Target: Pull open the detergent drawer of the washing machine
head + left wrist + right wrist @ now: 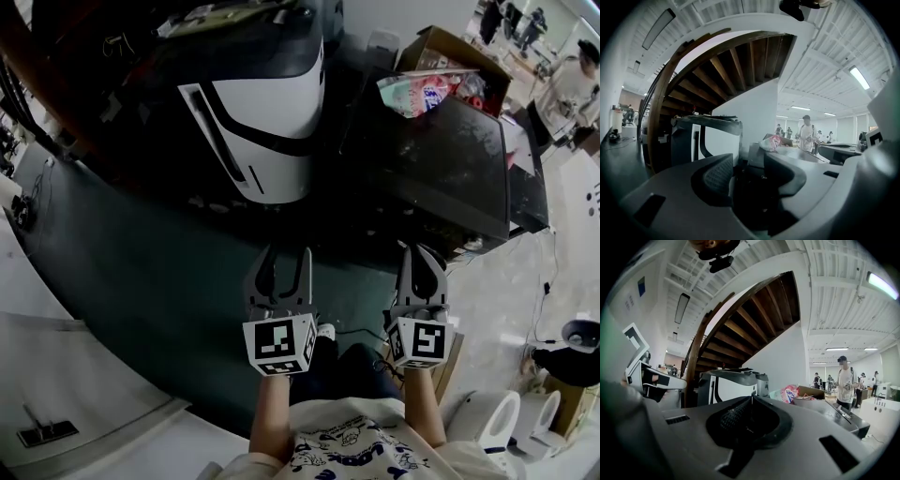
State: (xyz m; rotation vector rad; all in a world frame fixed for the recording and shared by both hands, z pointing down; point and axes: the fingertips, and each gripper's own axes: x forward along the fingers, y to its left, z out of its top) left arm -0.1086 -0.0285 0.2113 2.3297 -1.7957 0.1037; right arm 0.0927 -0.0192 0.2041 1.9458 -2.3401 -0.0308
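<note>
in front of the person, across a stretch of dark floor (141, 281), the dark washing machine (441, 164) stands with a glossy top. its front is in shadow, so the detergent drawer cannot be picked out in any view. a cardboard box (448, 49) sits at the machine's far edge, and a colourful bag (422, 92) lies in front of the box. just beside the machine, on its left in the head view, is a white and black appliance (267, 117). the left claw (286, 253) is held out nearly level with its jaws apart and nothing between them; its own view looks through the gap at the machine's dark front. the right claw (420, 251) is beside it, jaws together and empty. both claws are short of the machine and touch nothing. a curved wooden staircase (722, 70) rises behind the white appliance, and a person (843, 380) stands farther back in the room.
</note>
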